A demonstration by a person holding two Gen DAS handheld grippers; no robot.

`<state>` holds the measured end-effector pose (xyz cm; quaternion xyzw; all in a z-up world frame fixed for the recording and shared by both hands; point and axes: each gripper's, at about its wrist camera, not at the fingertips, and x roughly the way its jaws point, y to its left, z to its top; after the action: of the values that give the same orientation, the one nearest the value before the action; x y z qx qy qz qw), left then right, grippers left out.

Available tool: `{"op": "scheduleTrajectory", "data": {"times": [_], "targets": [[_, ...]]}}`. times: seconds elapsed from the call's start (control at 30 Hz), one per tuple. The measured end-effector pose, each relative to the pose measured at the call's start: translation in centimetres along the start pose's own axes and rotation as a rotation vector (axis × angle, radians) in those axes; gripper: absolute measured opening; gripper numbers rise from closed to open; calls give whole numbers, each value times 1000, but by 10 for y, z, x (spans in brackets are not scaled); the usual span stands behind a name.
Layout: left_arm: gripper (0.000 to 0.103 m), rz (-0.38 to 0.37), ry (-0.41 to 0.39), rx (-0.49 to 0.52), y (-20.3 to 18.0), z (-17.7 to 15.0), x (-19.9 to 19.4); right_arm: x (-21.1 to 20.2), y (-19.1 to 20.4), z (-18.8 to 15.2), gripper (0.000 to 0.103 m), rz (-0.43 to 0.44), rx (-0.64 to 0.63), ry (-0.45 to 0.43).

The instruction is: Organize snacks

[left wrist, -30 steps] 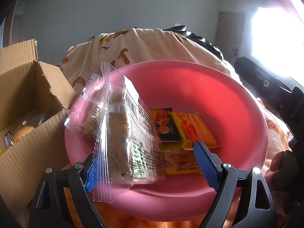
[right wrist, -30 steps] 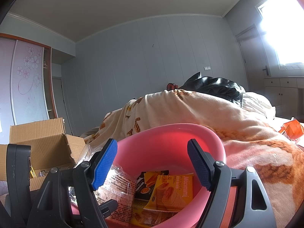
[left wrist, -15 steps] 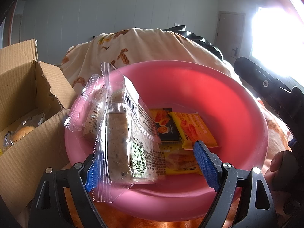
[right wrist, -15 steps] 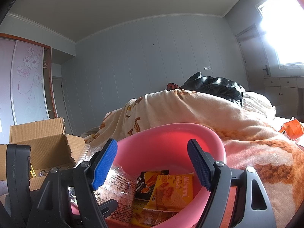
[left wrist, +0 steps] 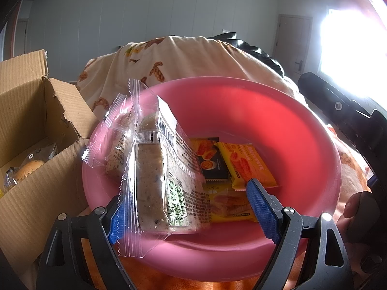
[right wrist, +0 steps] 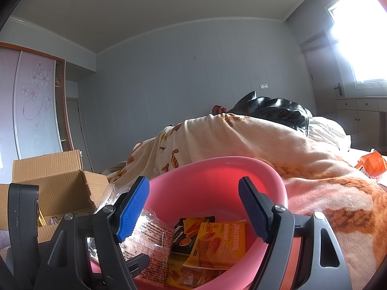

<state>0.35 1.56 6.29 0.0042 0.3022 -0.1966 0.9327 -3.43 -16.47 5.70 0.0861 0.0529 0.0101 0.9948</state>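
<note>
The left gripper [left wrist: 191, 207] is hanging over the near rim of the pink plastic basin [left wrist: 302, 130], its blue pads spread wide. A clear-wrapped grain bar [left wrist: 154, 181] is leaning against the left pad, its lower end inside the basin; the right pad is standing well clear of it, so nothing is being squeezed. A second clear-wrapped bar [left wrist: 116, 145] is leaning just behind the first, over the basin's left rim.

The right gripper [right wrist: 193, 210] is hovering level above the basin's near edge, jaws also wide apart and empty.

Lying on the basin floor are a yellow Macmimi wafer pack [left wrist: 249, 164], a dark pack [left wrist: 212, 159] partly beneath it, and another yellow pack [left wrist: 227, 205] nearest the grippers.

Just left of the basin an open cardboard box [left wrist: 36, 111] is sitting, with a wrapped bun [left wrist: 26, 169] inside.

The basin is resting on an orange-patterned blanket [right wrist: 326, 181], which is heaping up behind it. A black leather jacket [right wrist: 273, 111] is lying on top of that heap. An orange packet [right wrist: 372, 163] is lying on the blanket far to the right.
</note>
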Motion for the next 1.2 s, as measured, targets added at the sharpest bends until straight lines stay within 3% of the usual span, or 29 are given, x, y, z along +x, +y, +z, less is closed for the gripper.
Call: {"op": "scheduleTrajectory", "data": {"times": [0.27, 0.4, 0.53, 0.67, 0.73, 0.8, 0.87, 1.0, 1.1, 1.2], "targets": [[86, -1, -16, 7, 0, 3, -13, -2, 0, -1, 75, -1, 2, -5], [86, 38, -206, -47, 22, 17, -82, -16, 3, 18, 75, 47, 48, -36], [86, 126, -310, -119, 70, 24, -144, -25, 27, 45, 75, 166, 41, -12], [86, 316, -384, -127, 116, 12, -192, -6, 83, 63, 74, 371, -3, 158], [86, 386, -408, -135, 137, 5, -213, 10, 115, 63, 64, 446, -55, 260], [86, 406, -434, -157, 154, 0, -229, 33, 154, 54, 48, 529, -125, 400], [86, 402, -470, -194, 172, -4, -244, 59, 191, 39, 47, 589, -191, 564], [86, 379, -514, -251, 192, -16, -263, 103, 251, -4, 47, 545, -320, 783], [90, 387, -525, -266, 202, -23, -268, 126, 267, -22, 47, 512, -307, 876], [101, 396, -535, -278, 207, -22, -266, 142, 274, -39, 48, 472, -320, 952]]}}
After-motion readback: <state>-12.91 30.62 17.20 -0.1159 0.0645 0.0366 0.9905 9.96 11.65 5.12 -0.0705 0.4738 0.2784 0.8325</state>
